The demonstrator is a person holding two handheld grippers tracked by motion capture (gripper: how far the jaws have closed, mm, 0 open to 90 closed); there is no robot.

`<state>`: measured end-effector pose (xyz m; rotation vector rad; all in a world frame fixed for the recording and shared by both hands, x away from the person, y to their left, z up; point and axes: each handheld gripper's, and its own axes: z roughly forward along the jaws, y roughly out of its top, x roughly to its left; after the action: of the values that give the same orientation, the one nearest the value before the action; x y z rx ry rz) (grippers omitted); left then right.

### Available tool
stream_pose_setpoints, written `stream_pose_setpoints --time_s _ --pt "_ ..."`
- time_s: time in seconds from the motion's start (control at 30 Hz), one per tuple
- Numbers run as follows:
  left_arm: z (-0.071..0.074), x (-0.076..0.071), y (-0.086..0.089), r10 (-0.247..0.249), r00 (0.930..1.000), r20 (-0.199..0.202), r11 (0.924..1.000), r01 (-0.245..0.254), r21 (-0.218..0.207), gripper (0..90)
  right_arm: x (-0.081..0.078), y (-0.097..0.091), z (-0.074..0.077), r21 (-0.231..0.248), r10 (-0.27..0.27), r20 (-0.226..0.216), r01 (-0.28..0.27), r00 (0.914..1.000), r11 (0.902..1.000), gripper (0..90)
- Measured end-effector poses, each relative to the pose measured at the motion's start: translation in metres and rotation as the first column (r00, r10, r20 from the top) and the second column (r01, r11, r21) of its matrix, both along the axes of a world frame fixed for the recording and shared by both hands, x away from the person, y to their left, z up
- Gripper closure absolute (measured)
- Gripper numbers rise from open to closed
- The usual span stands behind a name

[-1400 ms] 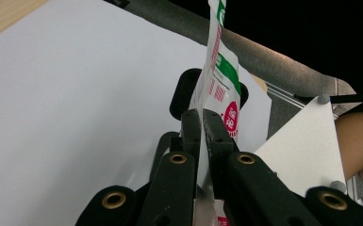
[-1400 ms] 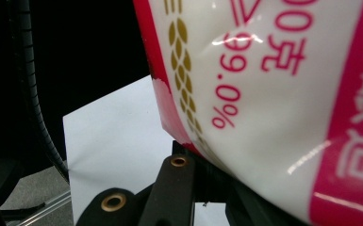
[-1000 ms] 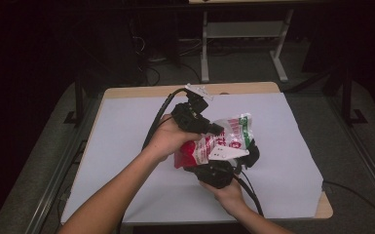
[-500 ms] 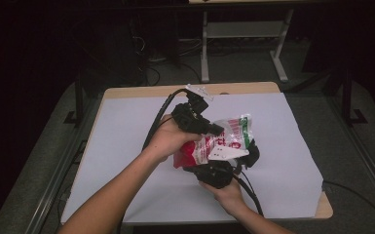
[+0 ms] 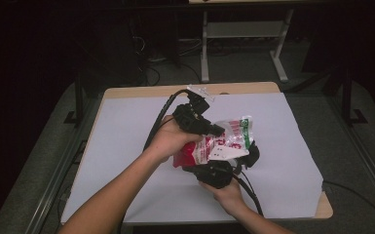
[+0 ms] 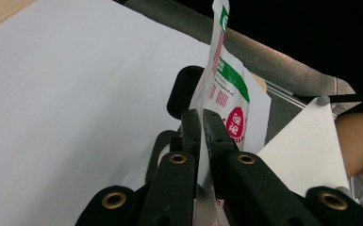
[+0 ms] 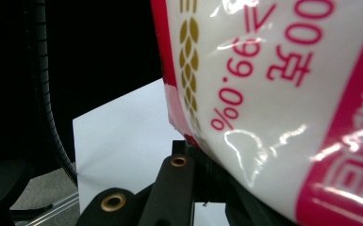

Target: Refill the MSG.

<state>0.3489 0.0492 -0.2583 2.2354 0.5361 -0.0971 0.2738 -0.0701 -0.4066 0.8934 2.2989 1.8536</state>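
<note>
A red, white and green plastic bag (image 5: 224,144) is held above the middle of the table between both grippers. My left gripper (image 5: 218,131) comes in from the left and is shut on the bag's edge. In the left gripper view the bag (image 6: 226,89) stands upright out of the closed left gripper (image 6: 202,117). My right gripper (image 5: 247,152) reaches up from the near side beneath the bag. In the right gripper view the bag (image 7: 273,84) looms close with red print, and the right gripper (image 7: 198,162) is shut on its lower edge, one jaw hidden behind the bag.
A white paper sheet (image 5: 126,146) covers the wooden table (image 5: 234,87). Black cables (image 5: 158,124) trail from both grippers across the sheet. A metal frame (image 5: 243,34) and floor cables stand beyond the far edge in the dark.
</note>
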Motion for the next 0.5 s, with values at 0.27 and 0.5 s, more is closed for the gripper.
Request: stream_pose_setpoints --time_s 0.27,0.5 --pt "0.0 0.0 -0.002 -0.002 1.0 0.005 1.0 0.001 0.002 90.0 0.0008 -0.0013 -0.0002 0.003 -0.001 0.004 0.001 1.0 1.0 90.0" --pt "0.0002 -0.0001 -0.0023 -0.003 1.0 0.004 1.0 0.003 0.006 90.0 0.0009 -0.0015 0.0 0.005 0.0 0.005 0.0 1.0 1.0 90.0"
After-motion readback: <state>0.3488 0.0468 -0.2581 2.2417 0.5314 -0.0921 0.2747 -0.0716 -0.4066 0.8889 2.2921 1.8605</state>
